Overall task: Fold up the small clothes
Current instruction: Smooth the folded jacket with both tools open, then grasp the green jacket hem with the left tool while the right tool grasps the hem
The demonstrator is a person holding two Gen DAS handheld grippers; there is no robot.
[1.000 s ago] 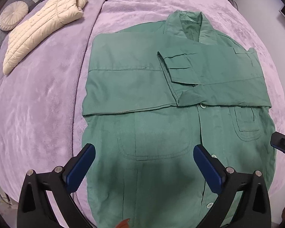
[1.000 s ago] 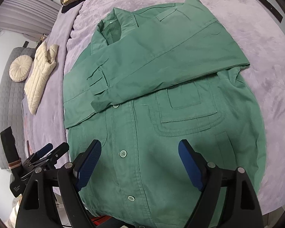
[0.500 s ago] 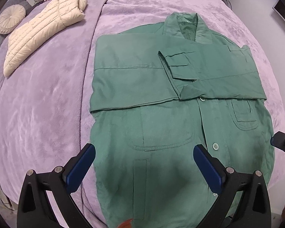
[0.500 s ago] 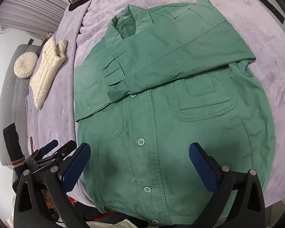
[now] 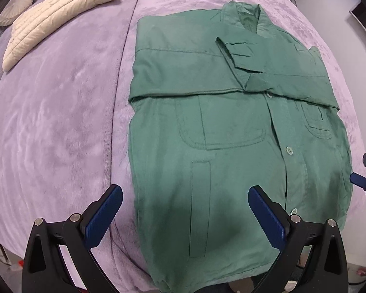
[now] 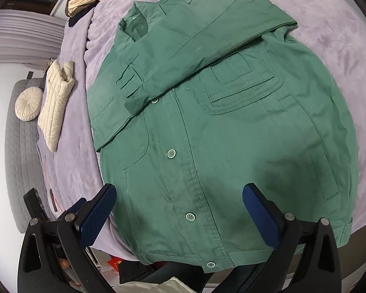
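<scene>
Jaws of left gripper (image 5: 185,210) and right gripper (image 6: 178,210) wide, empty; green jacket (image 5: 231,151) soft, limp: grip hem corners.

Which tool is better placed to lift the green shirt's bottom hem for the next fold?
Roughly even, slight edge to the right tool: it sits over the green shirt near the hem, open and empty. The left tool straddles the shirt's side edge, one finger over the purple blanket.
</scene>
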